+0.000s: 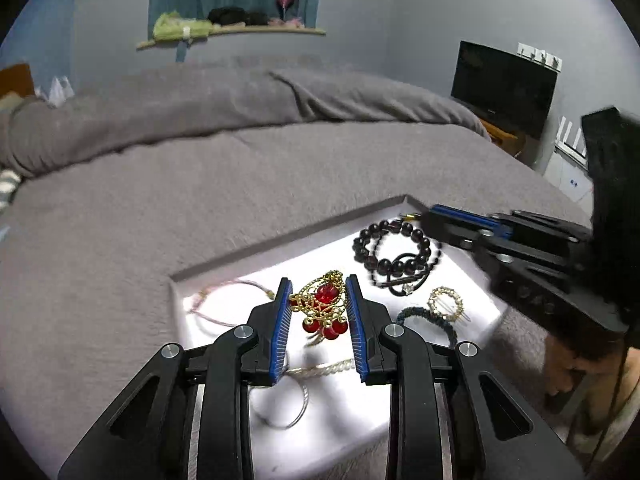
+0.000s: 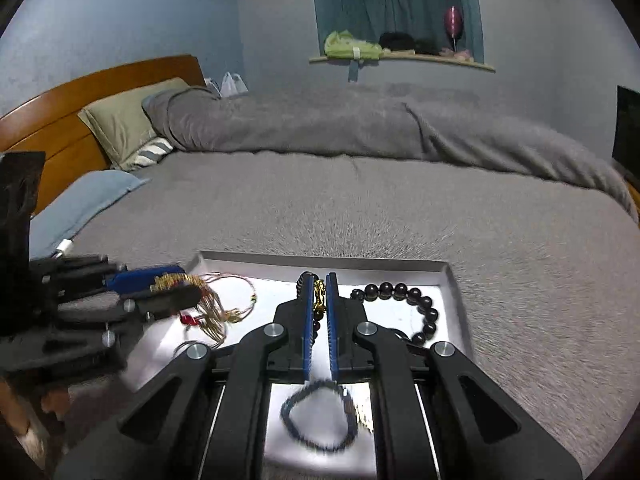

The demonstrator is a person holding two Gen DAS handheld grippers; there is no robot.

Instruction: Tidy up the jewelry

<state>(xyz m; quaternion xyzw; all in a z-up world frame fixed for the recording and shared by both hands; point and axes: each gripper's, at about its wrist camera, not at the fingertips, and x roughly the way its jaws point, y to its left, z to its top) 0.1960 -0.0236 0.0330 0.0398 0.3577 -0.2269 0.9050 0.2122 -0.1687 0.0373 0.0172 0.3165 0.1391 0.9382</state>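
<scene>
On a white tray on the grey bed, our left gripper spreads around a gold filigree ornament with red beads. Our right gripper pinches the dark beaded bracelet at its gold charm. Both seem light, floppy, snag-prone.

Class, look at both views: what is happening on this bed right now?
A person is sorting jewelry in a white tray on a grey bed, with one tool in each hand. The left tool has the gold ornament with red beads between its fingers, though contact is not clear. The right tool is nearly closed on the gold charm of the dark bead bracelet.
</scene>
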